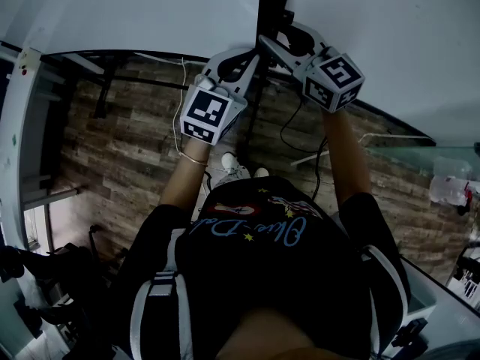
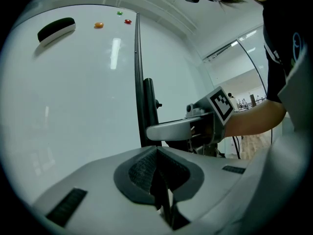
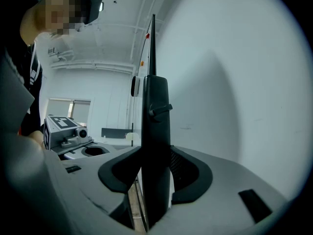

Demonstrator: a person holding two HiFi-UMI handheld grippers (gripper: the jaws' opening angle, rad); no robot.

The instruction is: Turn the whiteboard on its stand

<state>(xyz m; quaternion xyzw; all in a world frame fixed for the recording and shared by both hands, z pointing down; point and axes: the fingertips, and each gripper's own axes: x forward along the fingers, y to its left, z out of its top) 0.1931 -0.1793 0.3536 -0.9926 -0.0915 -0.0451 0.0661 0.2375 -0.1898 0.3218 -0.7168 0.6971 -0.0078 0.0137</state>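
Person in black T-shirt (image 1: 255, 268) with script print, seen from above, both arms raised. Left gripper (image 1: 251, 55) and right gripper (image 1: 271, 45) meet at stand post (image 1: 266, 6), black, on edge of whiteboard (image 1: 112, 13). Below: wood-pattern floor (image 1: 127, 141), white shoes (image 1: 238, 169), loose cables (image 1: 289, 130).

Only one piece of lettering is found: light-blue cursive script printed across the black shirt (image 1: 247, 227), seen upside down in the head view, with small yellow stars beside it. It seems to begin with "Blue"; the rest can't be read reliably. Black-and-white square code markers are carried on the cube (image 1: 208, 115) of the left gripper (image 1: 247, 57) and on the cube (image 1: 335, 81) of the right gripper (image 1: 268, 43). These are patterns only, with no letters or digits.
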